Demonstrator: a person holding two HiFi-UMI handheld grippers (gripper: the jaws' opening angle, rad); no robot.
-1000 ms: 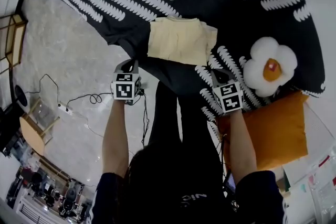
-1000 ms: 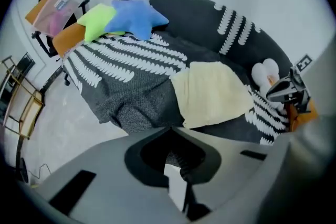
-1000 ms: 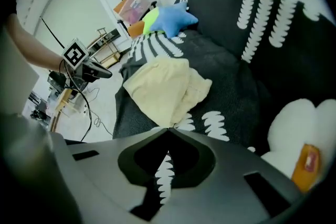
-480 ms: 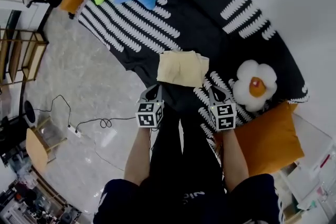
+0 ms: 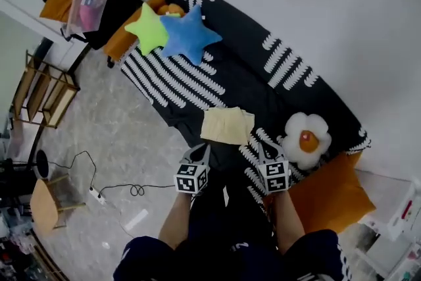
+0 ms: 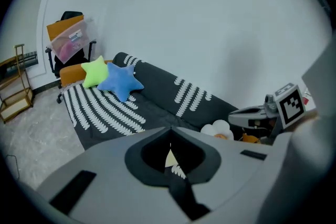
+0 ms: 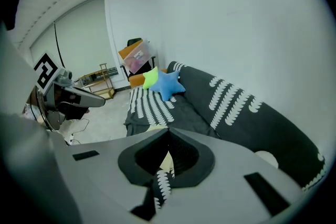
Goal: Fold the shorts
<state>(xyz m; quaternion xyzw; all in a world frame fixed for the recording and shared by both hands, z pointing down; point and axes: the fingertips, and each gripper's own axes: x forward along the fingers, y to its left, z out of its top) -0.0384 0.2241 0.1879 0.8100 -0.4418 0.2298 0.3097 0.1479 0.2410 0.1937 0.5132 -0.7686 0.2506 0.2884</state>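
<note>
Overhead, from the head view, a person stands at the front edge of a dark sofa whose cover has white feather-like stripes. The shorts, pale yellow, lie on the seat as a compact, roughly rectangular bundle with a few soft creases, so they look already folded. Both tools hang above and in front of them, well apart from the cloth.

The left hand-held gripper has its jaws pressed together with nothing between them. The right hand-held gripper is likewise closed and empty. In each gripper view, a thin sliver of pale cloth shows through the notch at the closed tips. That is probably the shorts lying far below, though the sliver is too small to be sure.

A green star cushion and a blue star cushion sit at the far end of the sofa. An egg-shaped cushion rests just right of the shorts, with an orange cushion nearer the person.

The shorts should handle as light, limp fabric: not fragile, but quick to sag, slide and unfold if lifted by one layer. The safest hold would be a pinch through all layers at two corners of one folded edge, one tool at each corner.
</note>
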